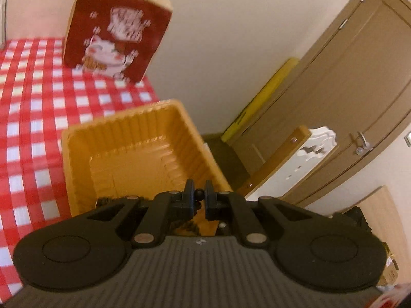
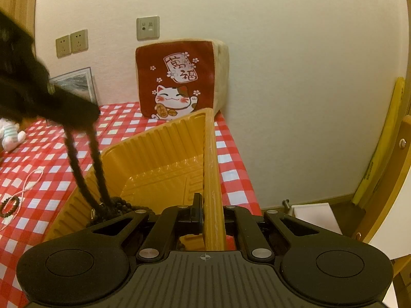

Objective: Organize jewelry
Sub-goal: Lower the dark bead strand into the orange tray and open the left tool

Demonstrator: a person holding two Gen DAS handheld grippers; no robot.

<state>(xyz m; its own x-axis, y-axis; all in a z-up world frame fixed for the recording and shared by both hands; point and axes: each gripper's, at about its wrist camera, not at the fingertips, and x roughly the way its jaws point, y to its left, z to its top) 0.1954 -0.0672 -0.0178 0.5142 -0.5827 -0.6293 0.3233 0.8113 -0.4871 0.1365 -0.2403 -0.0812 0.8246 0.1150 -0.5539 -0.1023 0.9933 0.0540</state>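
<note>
A dark bead necklace point(image 2: 84, 169) hangs in two strands from the left gripper point(image 1: 199, 195), whose fingers are pinched together on a bead; its lower end lies coiled inside the orange tray point(image 2: 159, 159). The right gripper point(image 2: 209, 205) has its fingers clamped on the tray's right rim, tilting the tray on the bench point(image 2: 231, 169), which is covered in a red-and-white checked cloth. Left of the tray, on the cloth, lie a pale pink bead string point(image 2: 30, 179) and a dark bead bracelet point(image 2: 10, 206), touching each other. Behind stands a red cushion point(image 2: 177, 77) with a beckoning cat and the characters 萬福.
</note>
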